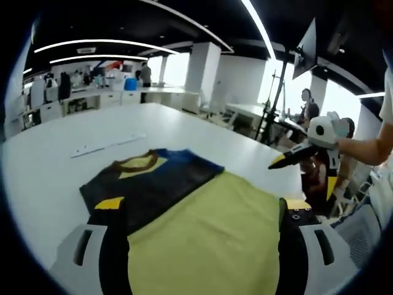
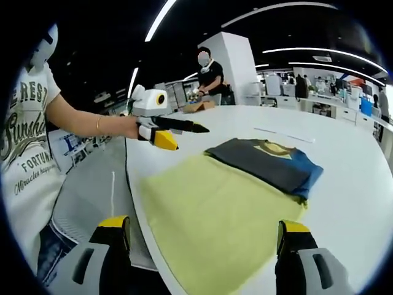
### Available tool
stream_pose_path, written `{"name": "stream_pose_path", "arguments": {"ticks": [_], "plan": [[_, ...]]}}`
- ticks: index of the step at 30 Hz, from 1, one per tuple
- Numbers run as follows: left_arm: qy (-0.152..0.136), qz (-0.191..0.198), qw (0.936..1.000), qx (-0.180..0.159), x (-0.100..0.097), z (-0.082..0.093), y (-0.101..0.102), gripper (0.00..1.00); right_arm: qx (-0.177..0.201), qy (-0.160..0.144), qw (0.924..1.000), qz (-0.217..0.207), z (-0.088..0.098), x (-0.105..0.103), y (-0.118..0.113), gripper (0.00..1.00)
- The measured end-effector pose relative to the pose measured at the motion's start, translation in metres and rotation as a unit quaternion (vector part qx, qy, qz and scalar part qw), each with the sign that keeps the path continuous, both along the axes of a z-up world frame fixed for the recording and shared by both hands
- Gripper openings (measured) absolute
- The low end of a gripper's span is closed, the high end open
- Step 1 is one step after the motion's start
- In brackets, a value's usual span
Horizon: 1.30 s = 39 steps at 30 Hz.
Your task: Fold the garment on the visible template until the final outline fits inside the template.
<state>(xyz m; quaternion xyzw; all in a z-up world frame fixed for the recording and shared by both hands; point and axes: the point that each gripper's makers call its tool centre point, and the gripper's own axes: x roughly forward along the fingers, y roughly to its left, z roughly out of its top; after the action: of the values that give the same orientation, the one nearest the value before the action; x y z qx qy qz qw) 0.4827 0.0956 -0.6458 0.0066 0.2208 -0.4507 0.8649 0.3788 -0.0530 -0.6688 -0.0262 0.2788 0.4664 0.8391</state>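
One white table [image 1: 37,178] carries a yellow-green template [image 1: 209,239] with the folded dark garment [image 1: 150,181] overlapping its far edge. Both the left gripper [image 2: 184,132] and right gripper [image 1: 279,163] hover released, holding nothing. Folding looks done; next, I'd judge, slide the garment fully onto the template.

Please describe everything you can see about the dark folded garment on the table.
The garment is a dark grey shirt with blue at one side and a yellow-and-brown neck area. It looks like soft cloth. It lies flat, folded to a rough rectangle, partly over the far end of the yellow-green template on the white table. No gripper touches it.
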Motion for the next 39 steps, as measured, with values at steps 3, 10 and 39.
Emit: {"name": "stream_pose_path", "arguments": {"ticks": [3, 10, 39], "plan": [[0.008, -0.001, 0.9999, 0.014, -0.010, -0.007, 0.009, 0.99, -0.004, 0.005, 1.0000, 0.004, -0.004, -0.004, 0.001, 0.99], [0.004, 0.006, 0.9992, 0.039, -0.036, -0.023, 0.031, 0.94, -0.013, 0.014, 0.9998, 0.009, -0.014, -0.009, 0.003, 0.98], [0.066, -0.032, 0.9901, 0.120, -0.120, -0.091, 0.073, 0.65, -0.123, 0.017, 0.9906, 0.056, -0.069, -0.037, -0.011, 0.74]]}}
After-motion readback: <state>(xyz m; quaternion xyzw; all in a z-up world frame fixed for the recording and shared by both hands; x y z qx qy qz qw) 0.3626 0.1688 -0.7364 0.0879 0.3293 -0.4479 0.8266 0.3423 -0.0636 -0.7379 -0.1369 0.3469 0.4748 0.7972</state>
